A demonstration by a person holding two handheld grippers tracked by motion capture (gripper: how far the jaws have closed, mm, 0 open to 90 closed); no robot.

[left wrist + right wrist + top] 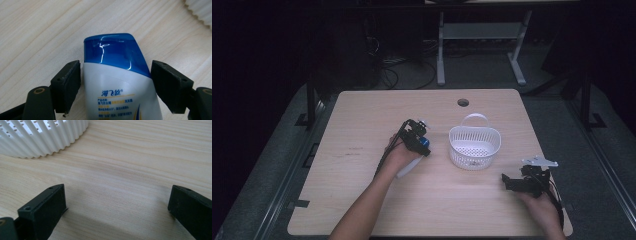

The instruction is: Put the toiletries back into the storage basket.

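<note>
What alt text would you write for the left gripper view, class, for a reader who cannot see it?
A white bottle with a blue cap lies on the wooden table between the left gripper's two open black jaws, a small gap at each side. A white ribbed basket's edge shows top right.

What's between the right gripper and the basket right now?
Just bare table: the right gripper view shows plain wood from the right gripper, jaws apart, up to the basket. The high view agrees.
</note>
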